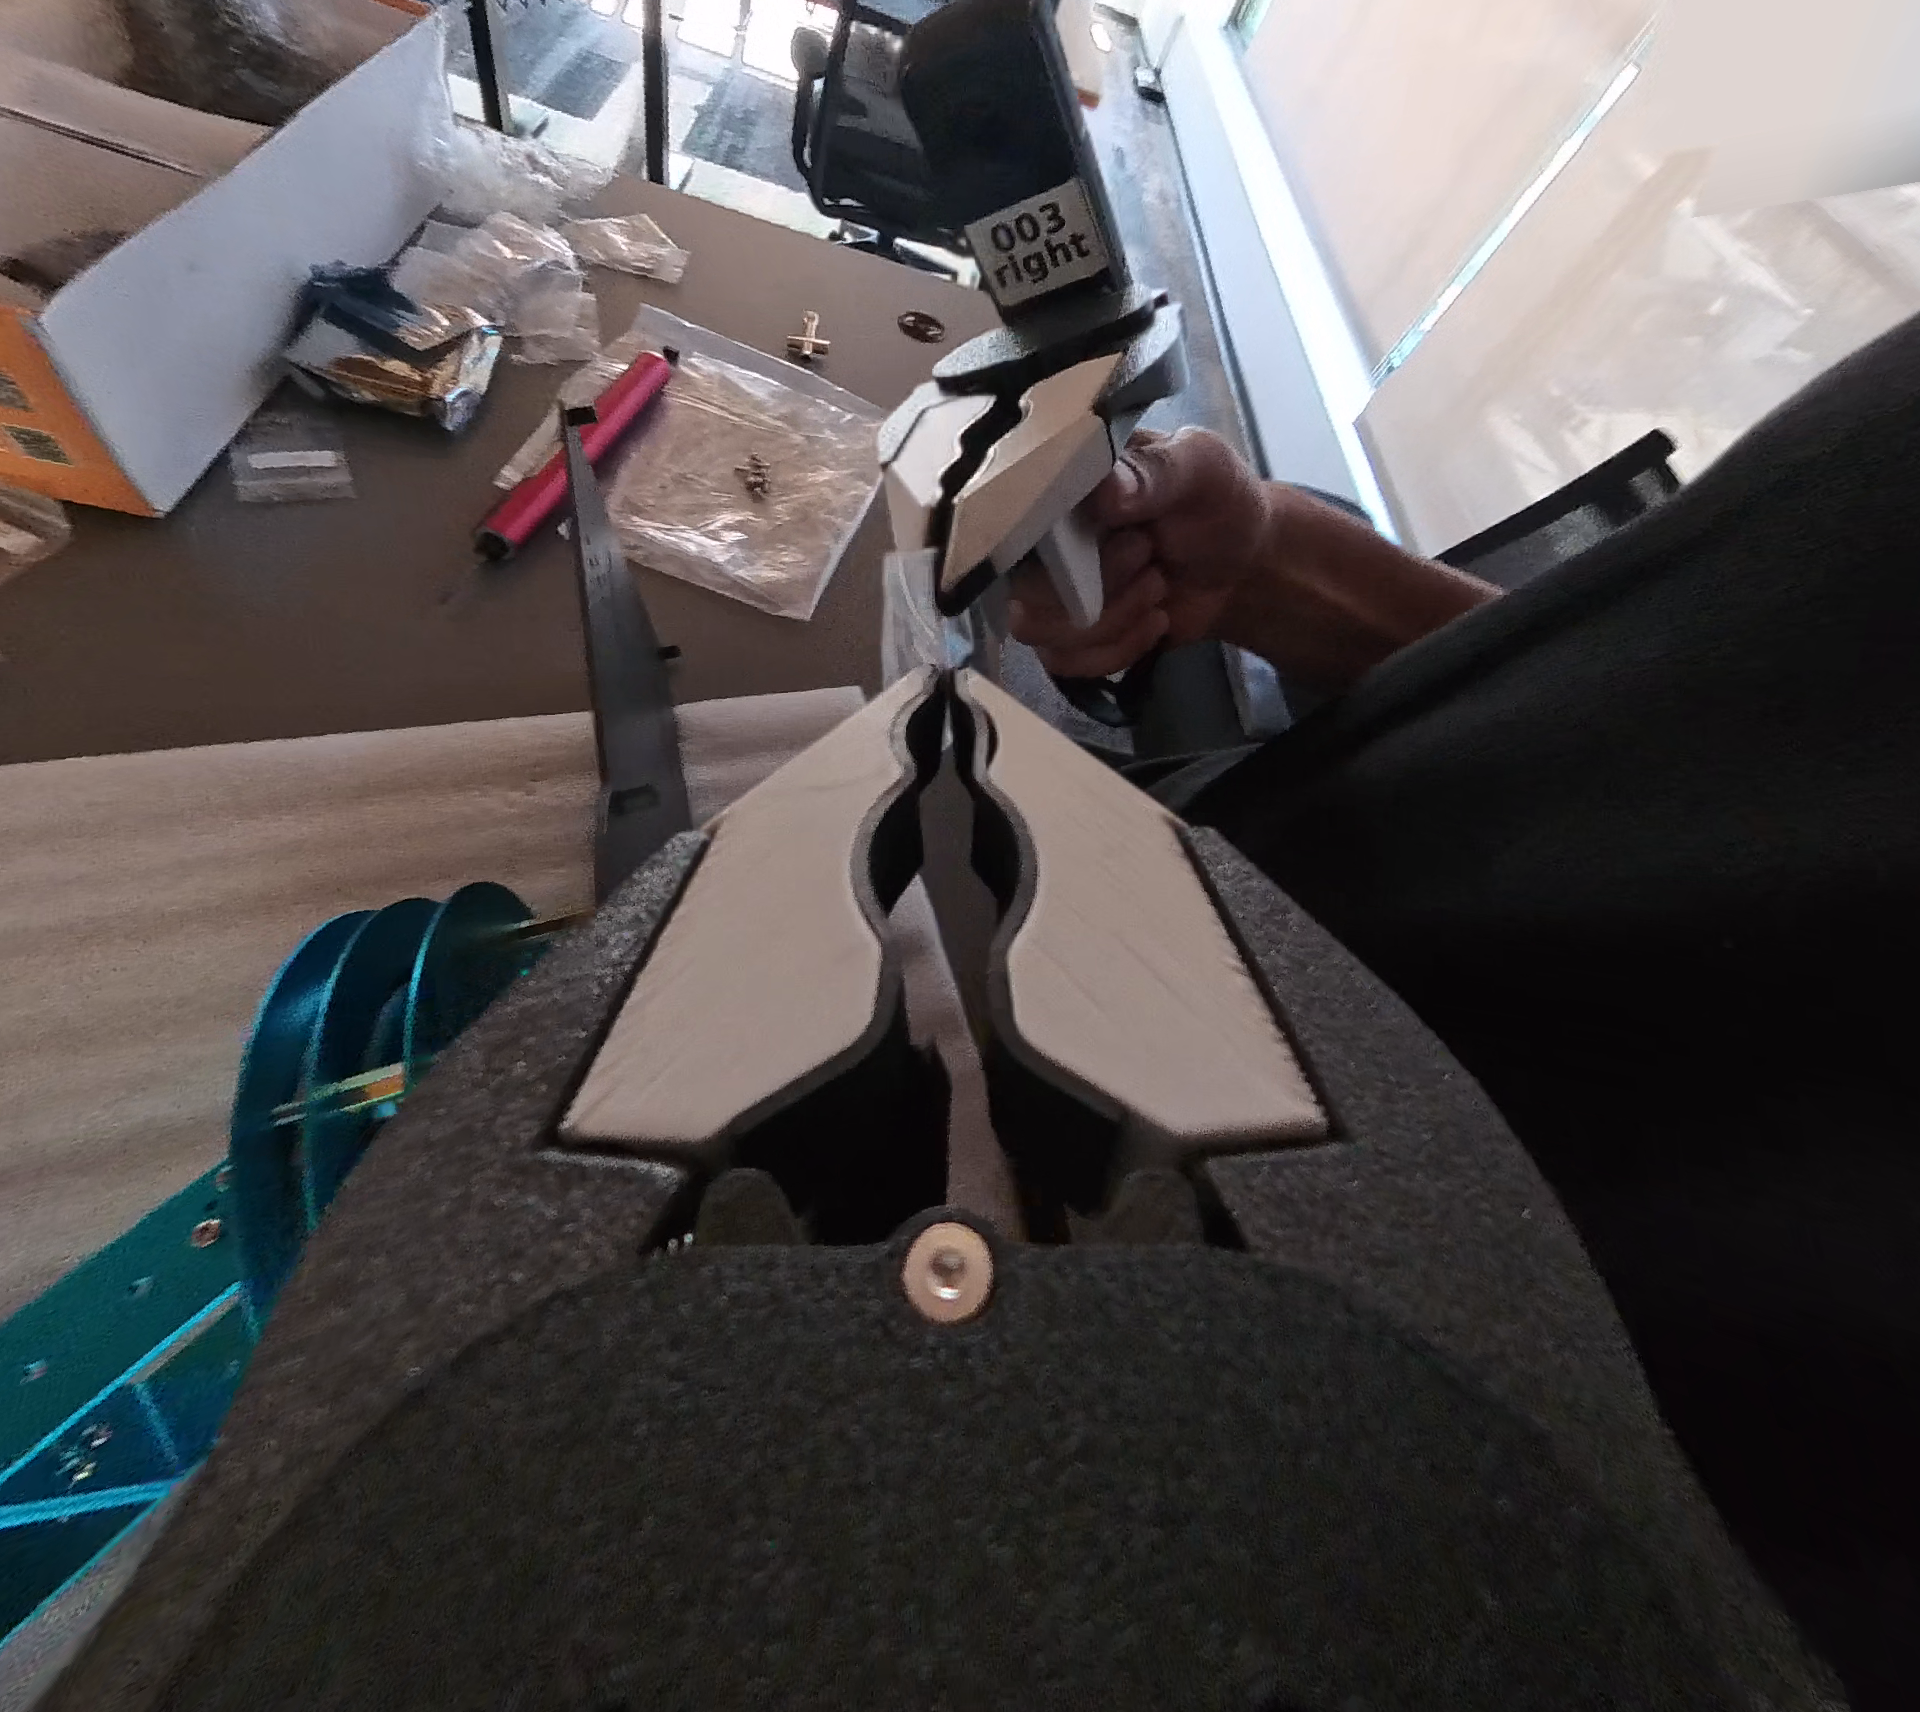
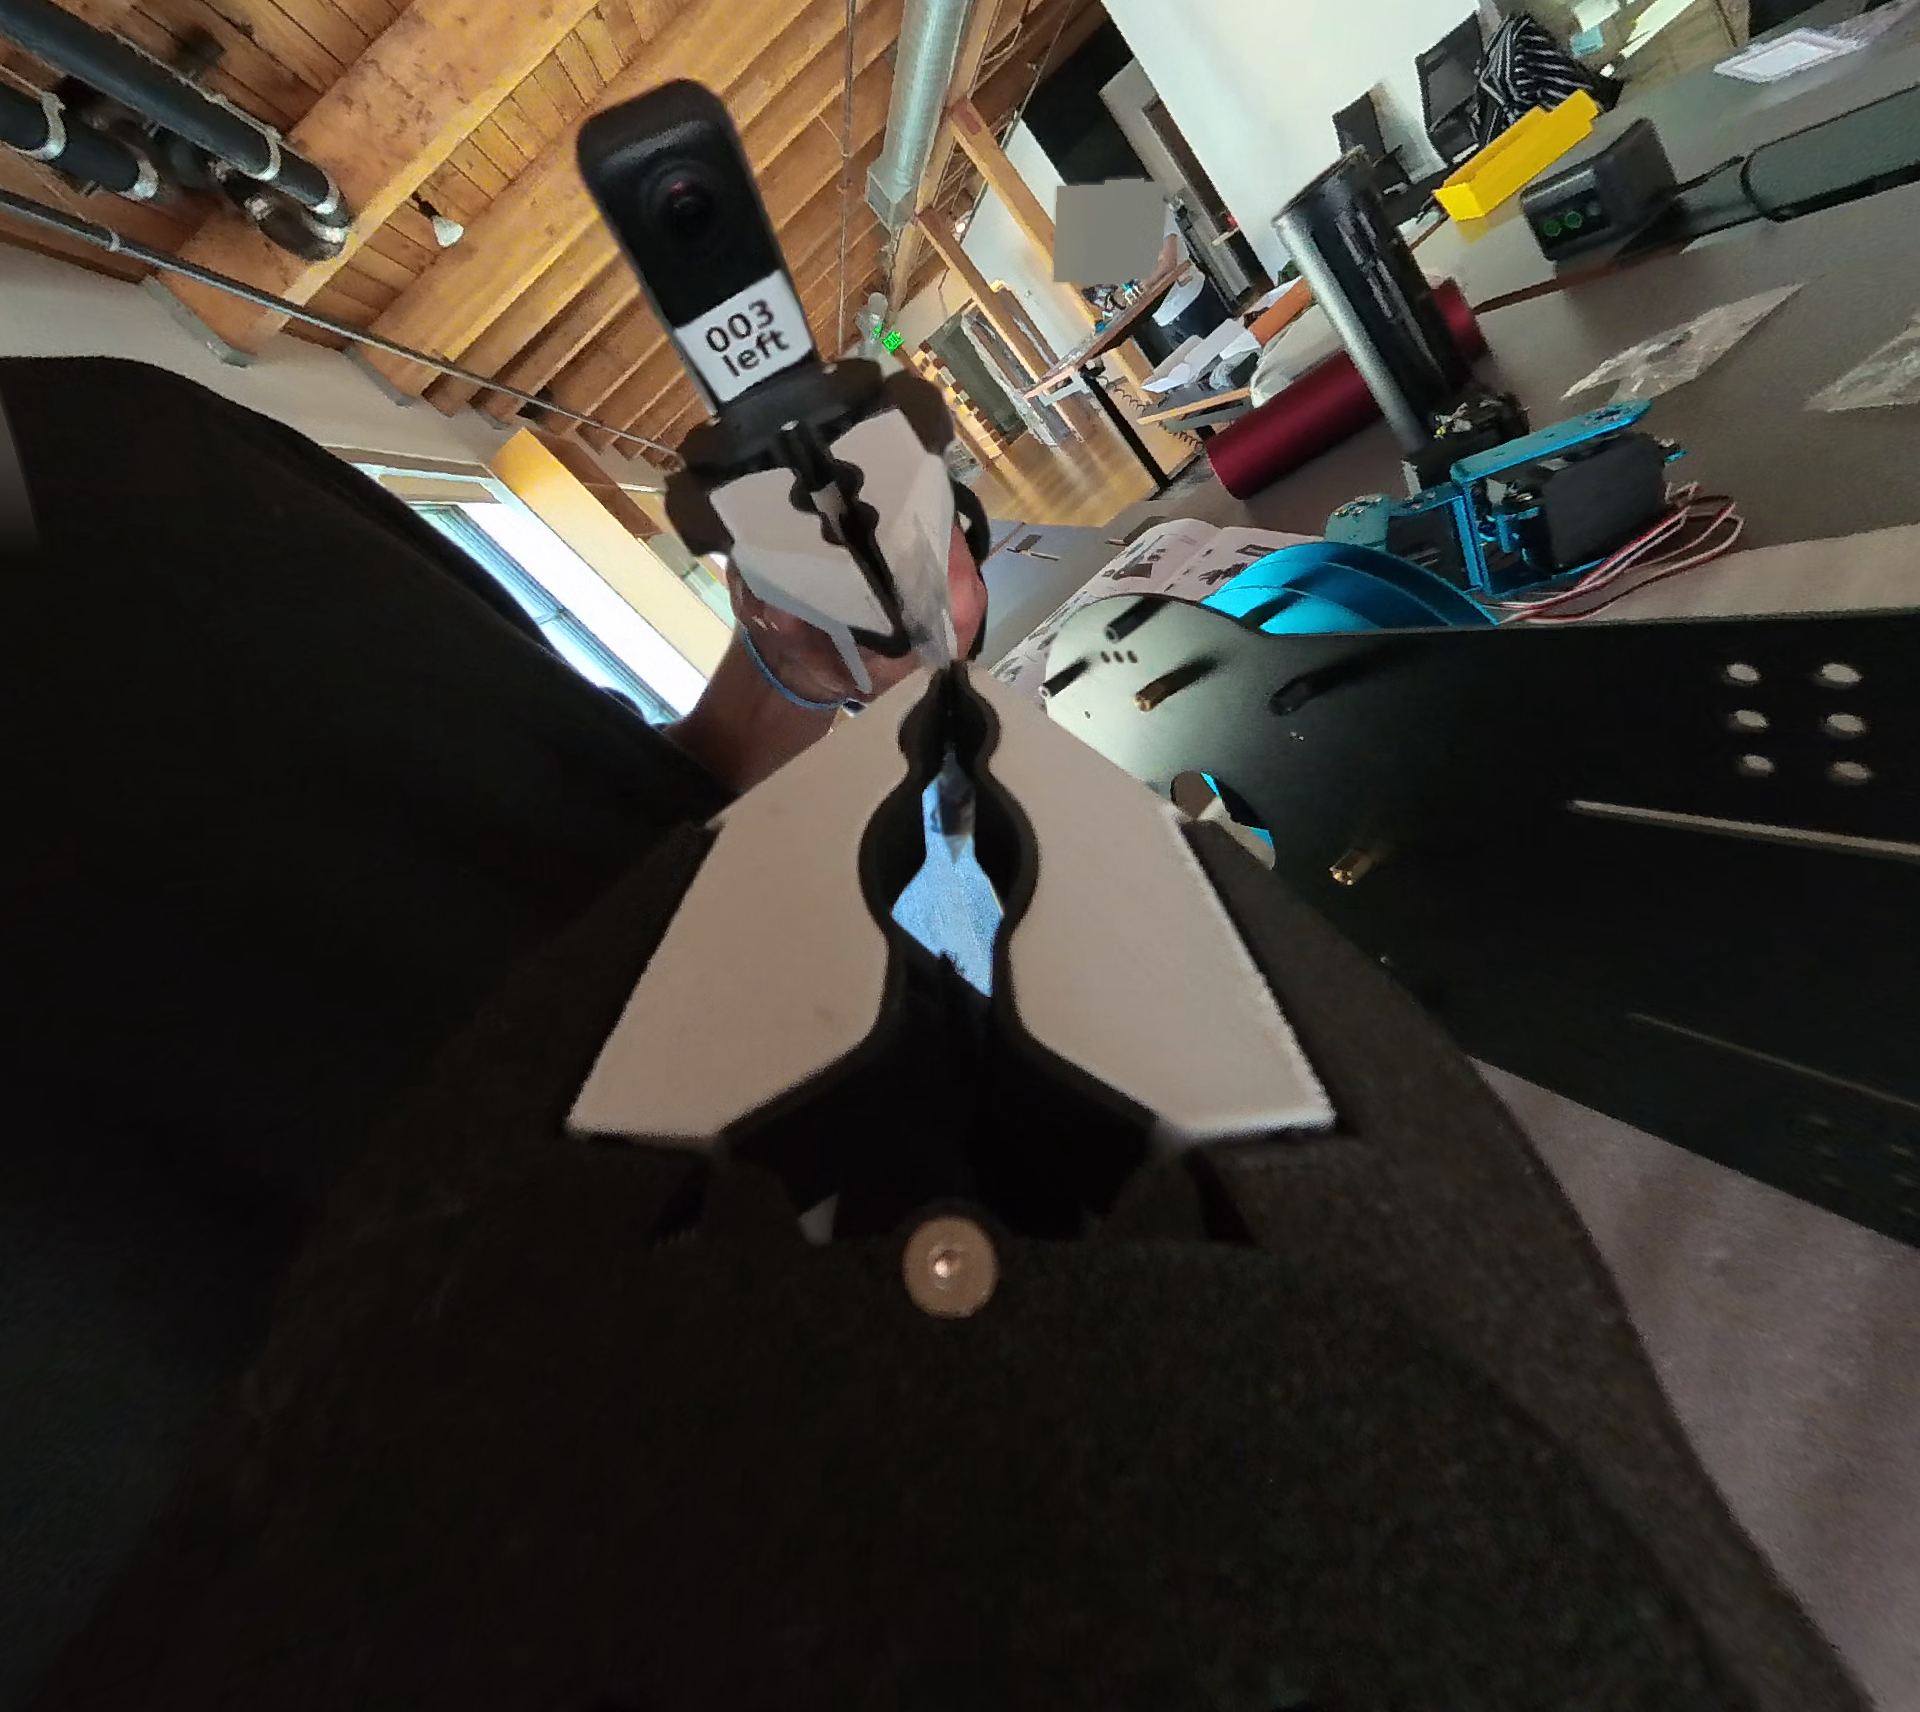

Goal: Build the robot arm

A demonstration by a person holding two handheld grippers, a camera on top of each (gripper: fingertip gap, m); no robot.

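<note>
Clenched tip to tip: left gripper (image 1: pixel 945 675) and right gripper (image 1: pixel 958 608), both pinching one clear bag (image 1: pixel 920 613), jaws closed down to the film's thickness.

Held in the air off the near edge of the table (image 1: pixel 312 623), in front of a dark-clothed torso. Open room above and toward the window side; close on the other side to an upright black plate (image 1: pixel 623 675) and a teal chassis (image 1: pixel 156 1299). Farther back on the table: white box (image 1: pixel 260 291), red tube (image 1: pixel 582 457), loose clear packets (image 1: pixel 748 478), all well apart from the bag.

Seen edge-on in both views. In the right wrist view, bag (image 2: pixel 940 623) running along the finger line of right gripper (image 2: pixel 948 688), from the tips back into the gap, with left gripper (image 2: pixel 914 646) meeting it head-on; long axis apparently along that line, not certain.

Cut off or unclear: bag outline blurred and transparent, contents not readable, far end hidden behind the fingers. Only partly visible: hand (image 1: pixel 1164 561) on the right grip, and black plate (image 2: pixel 1558 779) cropped at the frame edge, covering part of a blue wheel (image 2: pixel 1351 592).
</note>
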